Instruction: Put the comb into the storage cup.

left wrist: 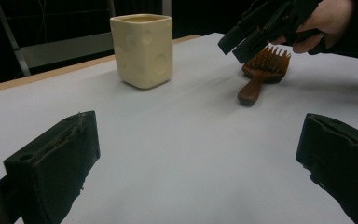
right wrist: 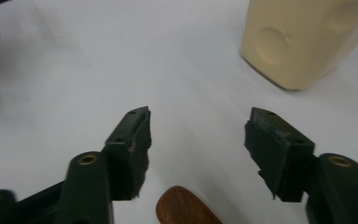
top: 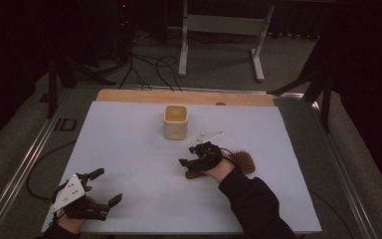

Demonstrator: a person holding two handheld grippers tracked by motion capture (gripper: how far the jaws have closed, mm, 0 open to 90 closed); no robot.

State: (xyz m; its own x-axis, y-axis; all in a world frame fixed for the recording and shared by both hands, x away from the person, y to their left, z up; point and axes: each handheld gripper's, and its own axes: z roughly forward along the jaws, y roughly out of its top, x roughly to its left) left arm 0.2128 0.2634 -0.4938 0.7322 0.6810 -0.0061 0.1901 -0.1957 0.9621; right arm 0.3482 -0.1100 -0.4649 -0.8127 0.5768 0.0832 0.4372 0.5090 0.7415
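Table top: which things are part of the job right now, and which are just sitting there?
In the job:
- brown wooden hairbrush
- right gripper, jaws open over the brush handle
- cream square ceramic cup, possibly

Lying about:
- left gripper, open, idle
- white triangular plate

A table (top: 129, 149) covered by a white sheet (top: 144, 199) is carrying two objects: a cream square cup (top: 175, 122) is standing upright near the far middle, and a wooden hairbrush (top: 241, 162) is lying bristles-up to its near right, apart from it.
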